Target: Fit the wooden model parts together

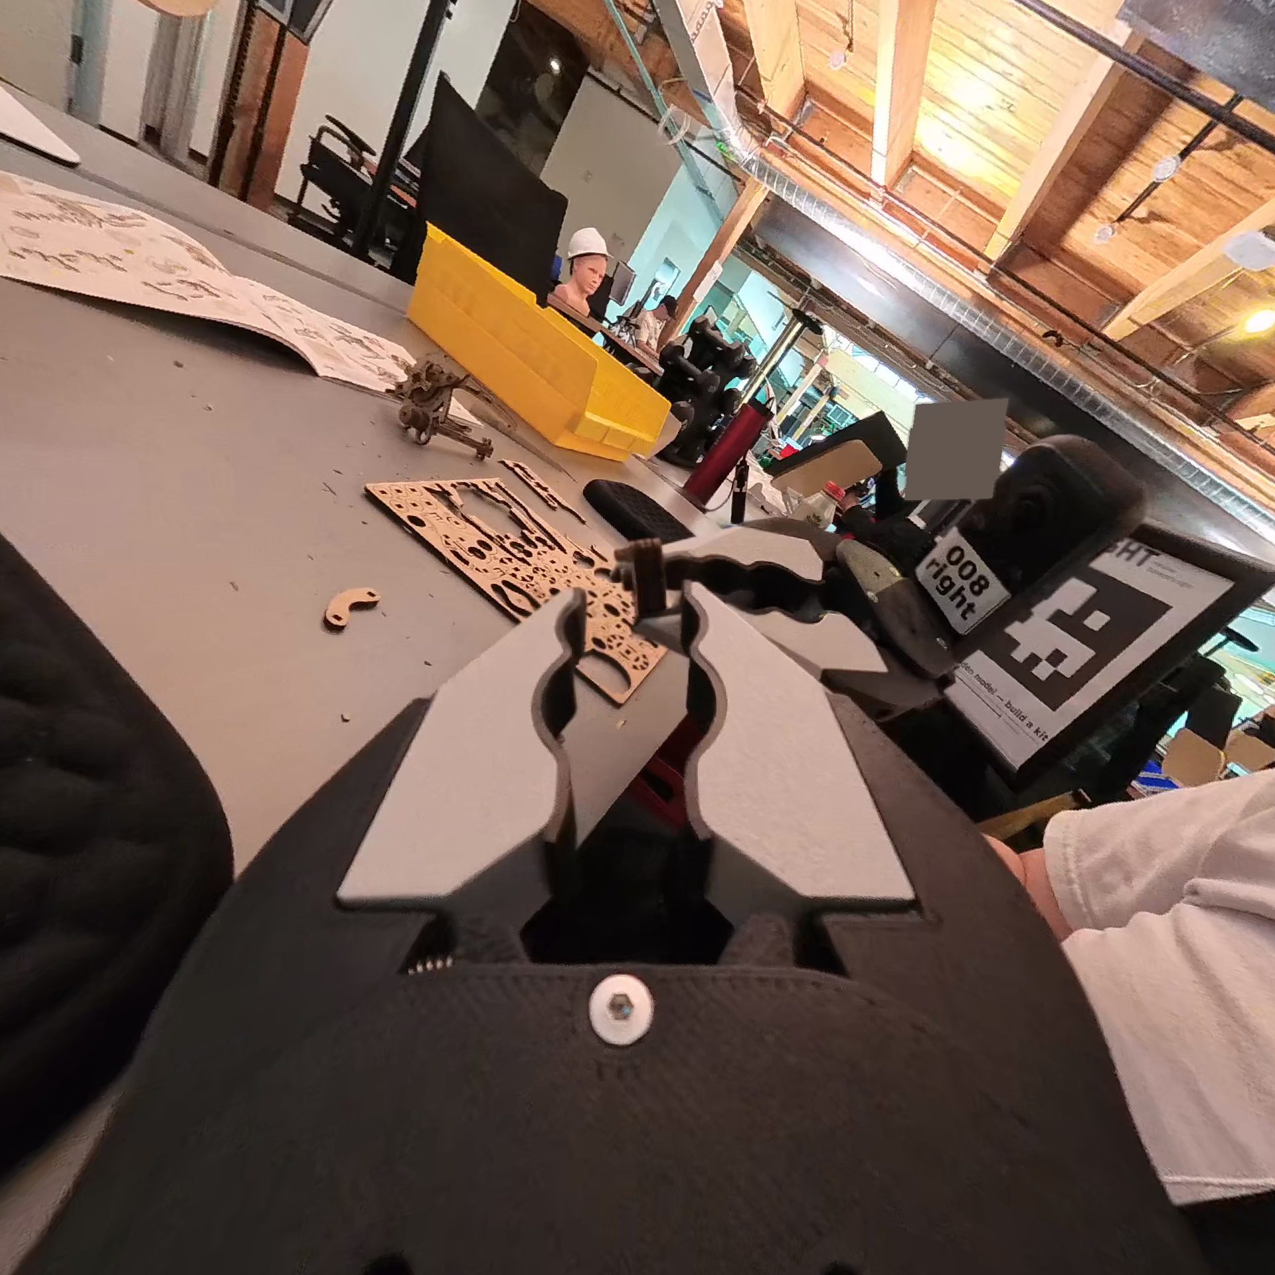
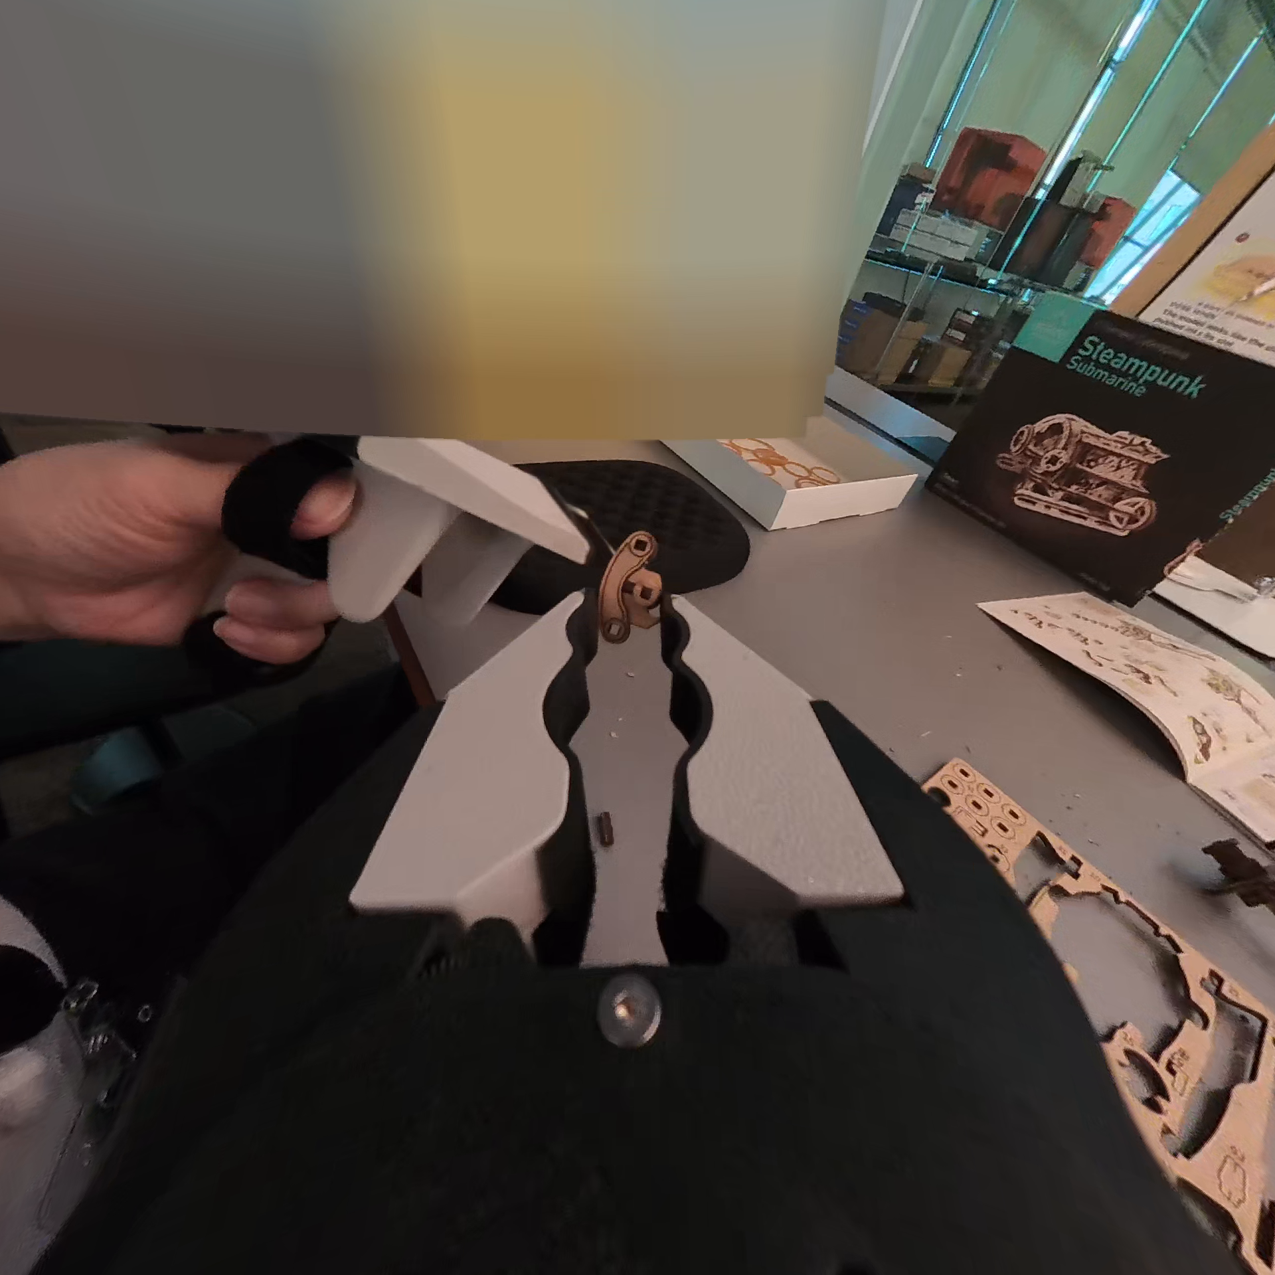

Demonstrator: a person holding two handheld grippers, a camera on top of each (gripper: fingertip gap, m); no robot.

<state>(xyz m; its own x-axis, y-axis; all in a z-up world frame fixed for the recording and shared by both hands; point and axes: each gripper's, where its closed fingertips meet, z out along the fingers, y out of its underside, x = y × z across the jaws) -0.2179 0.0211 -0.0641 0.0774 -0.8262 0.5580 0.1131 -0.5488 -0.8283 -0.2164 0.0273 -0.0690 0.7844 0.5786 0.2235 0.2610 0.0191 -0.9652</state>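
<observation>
Two grippers meet in the air over the grey table, mid-joining of small wooden parts.

The right gripper [image 2: 624, 610] pinches a curved wooden link [image 2: 624, 586] with a small notched piece [image 2: 645, 592] seated against it; the left gripper [image 1: 631, 604] stands narrow, its tips at the same parts [image 1: 645, 576], though I cannot tell whether it grips them. The punched sheet [image 1: 524, 552] and one loose link [image 1: 352, 606] lie to the far left. Next, probably: press the notched piece squarely home without splitting the thin wood.

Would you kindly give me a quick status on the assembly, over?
Right gripper shut on curved wooden link. Left gripper open, close beside it. Parts sheet flat on table behind.
</observation>
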